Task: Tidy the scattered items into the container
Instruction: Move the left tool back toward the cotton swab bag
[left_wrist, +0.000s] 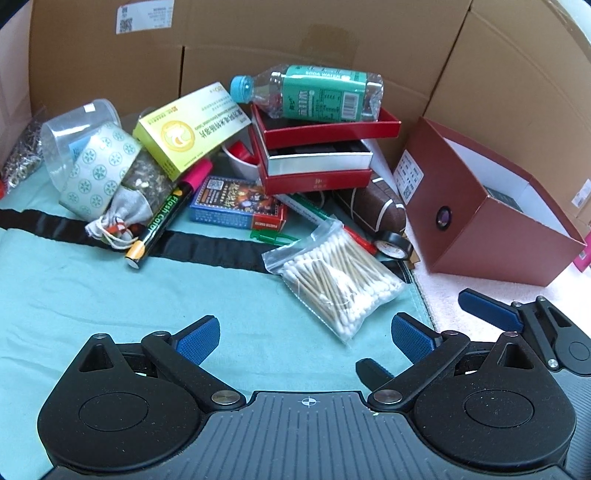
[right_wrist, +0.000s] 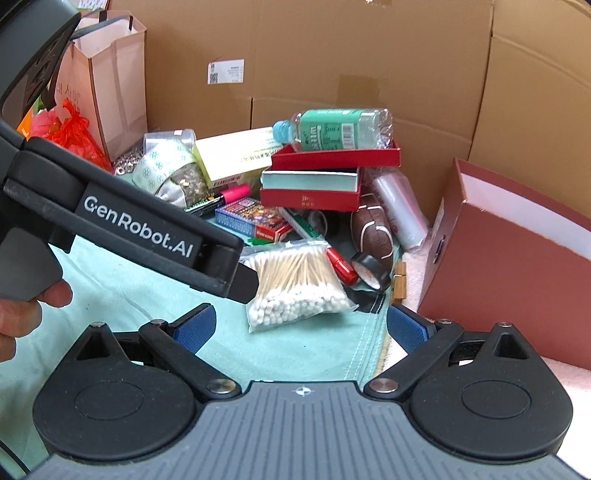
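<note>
Two grippers stand wide and empty; I judge the swab bag just ahead of my left gripper, long axis running diagonally toward the right gripper.

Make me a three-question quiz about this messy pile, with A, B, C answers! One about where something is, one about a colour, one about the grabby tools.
1. Where is the water bottle?
A. Lying on the stacked red boxes
B. Standing on the teal cloth
C. Inside the maroon container

2. What colour is the bottle's cap?
A. Red
B. Light blue
C. Yellow

3. How are the left tool and right tool right now?
A. Both shut on the bag of cotton swabs
B. One is holding the marker
C. Both open and holding nothing

Answers:
1 A, the bottle lies on its side in the top red box.
2 B, the cap is light blue in both views.
3 C, each tool's blue pads are spread wide, with the bag of cotton swabs lying untouched on the cloth ahead.
</note>
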